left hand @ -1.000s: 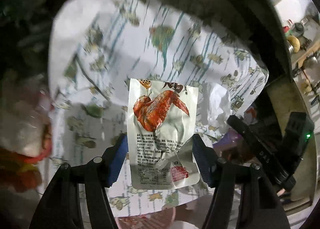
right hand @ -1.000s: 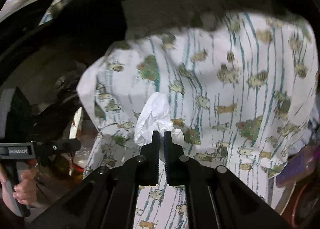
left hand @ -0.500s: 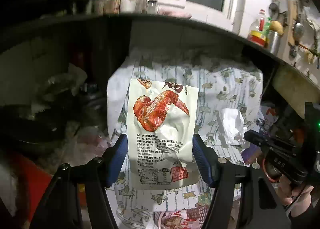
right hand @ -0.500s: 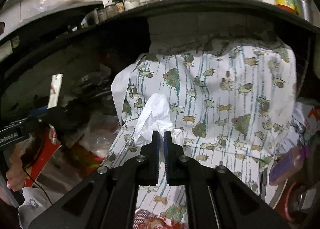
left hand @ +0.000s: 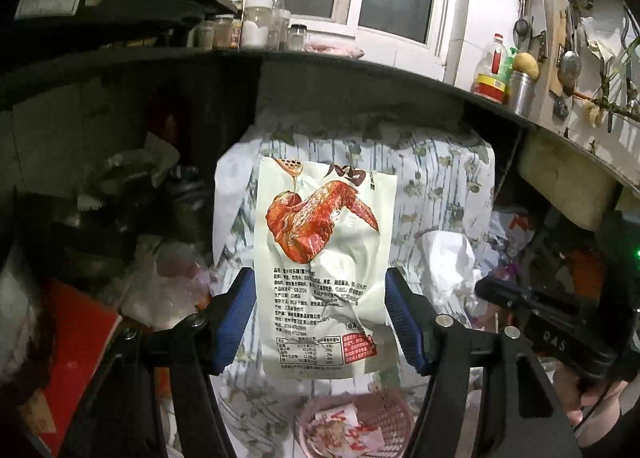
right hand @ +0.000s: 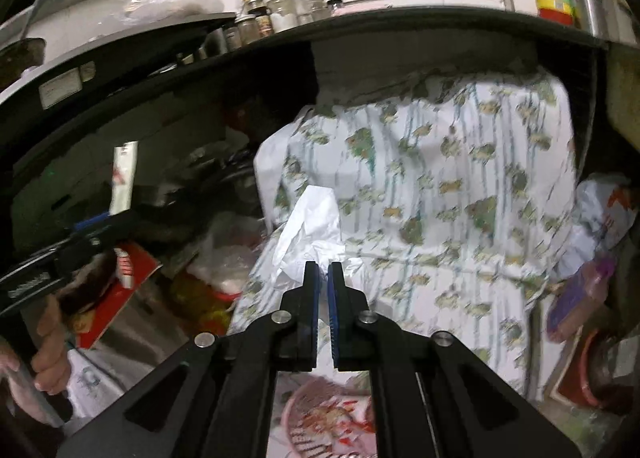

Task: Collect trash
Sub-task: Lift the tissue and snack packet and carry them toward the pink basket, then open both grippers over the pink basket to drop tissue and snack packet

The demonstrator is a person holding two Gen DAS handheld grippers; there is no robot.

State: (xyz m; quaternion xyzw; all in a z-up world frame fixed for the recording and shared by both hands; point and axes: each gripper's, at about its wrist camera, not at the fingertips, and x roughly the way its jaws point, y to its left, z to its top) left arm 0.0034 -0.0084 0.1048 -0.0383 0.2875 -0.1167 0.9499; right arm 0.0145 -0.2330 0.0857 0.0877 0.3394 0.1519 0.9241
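My left gripper [left hand: 319,294] is shut on a white snack wrapper [left hand: 324,242] printed with a red chicken wing; its blue pads press the wrapper's two side edges and hold it upright in the air. My right gripper [right hand: 323,272] is shut on a crumpled white tissue [right hand: 308,218] that sticks up past its tips. In the left wrist view the tissue [left hand: 448,262] and the right gripper [left hand: 540,332] show at the right. In the right wrist view the wrapper [right hand: 124,178] appears edge-on at the left. A pink mesh basket [left hand: 394,416] [right hand: 294,404] holding printed wrappers lies below both grippers.
A leaf-patterned cloth [left hand: 444,186] [right hand: 460,186] drapes over a surface straight ahead, under a dark counter [left hand: 360,70] with jars and bottles. A red box [left hand: 80,334] and plastic bags [left hand: 168,282] crowd the left. More bags and a purple packet [right hand: 580,286] sit at the right.
Both grippers have drawn back and upward from the cloth, each keeping its grip. The counter, jars and window have come into view, and the pink basket now shows below.
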